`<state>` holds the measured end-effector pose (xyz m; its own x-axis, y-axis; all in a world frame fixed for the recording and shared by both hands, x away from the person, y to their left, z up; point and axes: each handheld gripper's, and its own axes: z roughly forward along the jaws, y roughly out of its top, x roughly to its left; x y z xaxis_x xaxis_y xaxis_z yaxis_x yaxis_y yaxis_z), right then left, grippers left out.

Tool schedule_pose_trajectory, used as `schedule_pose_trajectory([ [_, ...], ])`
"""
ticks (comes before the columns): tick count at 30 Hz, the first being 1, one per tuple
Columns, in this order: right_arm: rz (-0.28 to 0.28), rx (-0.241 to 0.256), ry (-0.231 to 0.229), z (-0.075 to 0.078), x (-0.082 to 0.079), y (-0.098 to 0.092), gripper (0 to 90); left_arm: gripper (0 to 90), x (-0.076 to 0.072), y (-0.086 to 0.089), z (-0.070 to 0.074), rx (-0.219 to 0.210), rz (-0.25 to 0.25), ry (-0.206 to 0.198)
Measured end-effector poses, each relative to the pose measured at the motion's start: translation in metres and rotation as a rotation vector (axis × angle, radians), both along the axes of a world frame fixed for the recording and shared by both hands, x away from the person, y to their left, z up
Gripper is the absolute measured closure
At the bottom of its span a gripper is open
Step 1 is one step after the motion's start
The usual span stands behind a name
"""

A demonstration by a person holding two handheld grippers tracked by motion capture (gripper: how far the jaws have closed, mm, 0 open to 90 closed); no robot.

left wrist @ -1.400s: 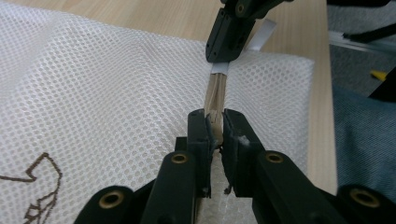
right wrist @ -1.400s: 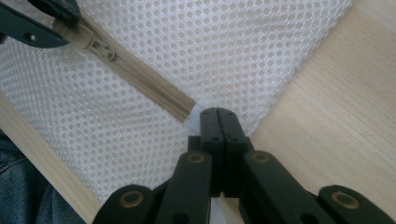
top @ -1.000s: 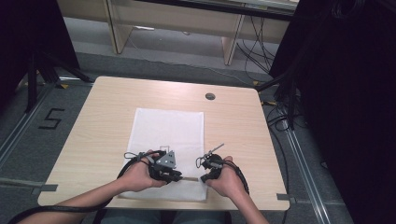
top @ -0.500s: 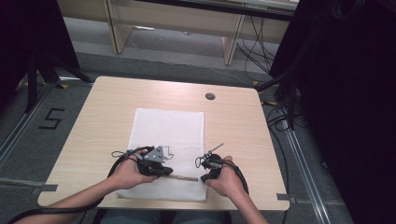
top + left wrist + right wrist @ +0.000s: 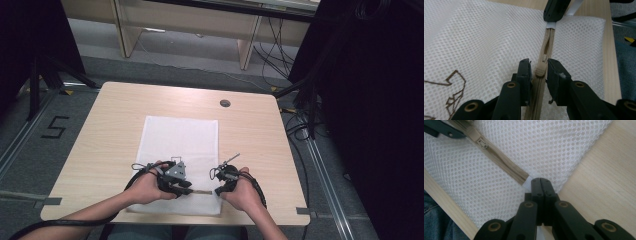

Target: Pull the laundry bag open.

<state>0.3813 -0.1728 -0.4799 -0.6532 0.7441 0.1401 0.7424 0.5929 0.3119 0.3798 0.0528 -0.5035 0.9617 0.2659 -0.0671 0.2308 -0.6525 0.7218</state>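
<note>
A white mesh bag (image 5: pixel 180 140) lies flat on the wooden table (image 5: pixel 115 115). A tan zipper (image 5: pixel 202 191) runs along the bag's near edge. In the left gripper view my left gripper (image 5: pixel 539 71) straddles the tan zipper pull (image 5: pixel 540 70). Its jaws stand a narrow gap apart, with a sliver of tape showing beside the pull. My right gripper (image 5: pixel 540 182) is shut on the white tab (image 5: pixel 527 182) at the zipper's end. That tab sits at the bag's corner. From above, the left gripper (image 5: pixel 186 191) and right gripper (image 5: pixel 218 191) face each other along the zipper.
A round cable hole (image 5: pixel 225 103) sits in the table's far right part. The near table edge (image 5: pixel 260 220) runs just behind the hands. Wooden desk legs (image 5: pixel 247 47) and cables stand on the floor beyond, with dark curtains at both sides.
The left hand shifted left, then came back right along the zipper and turned, bringing its jaws around the pull. The right hand stayed put on the zipper's end.
</note>
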Motion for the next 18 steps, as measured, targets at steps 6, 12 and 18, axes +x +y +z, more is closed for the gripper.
schedule_pose_trajectory([
  [6,-0.001,0.001,0.0,0.0,0.0,0.0,90.0,72.3,0.001,-0.006,-0.004,0.027,-0.03,-0.012],
  [12,-0.007,0.005,-0.001,0.0,0.0,0.0,90.0,81.2,0.001,-0.007,-0.001,0.034,-0.033,-0.024],
  [18,-0.001,0.001,0.002,0.0,0.0,0.0,90.0,81.4,0.0,-0.007,0.011,0.025,-0.048,-0.052],
])
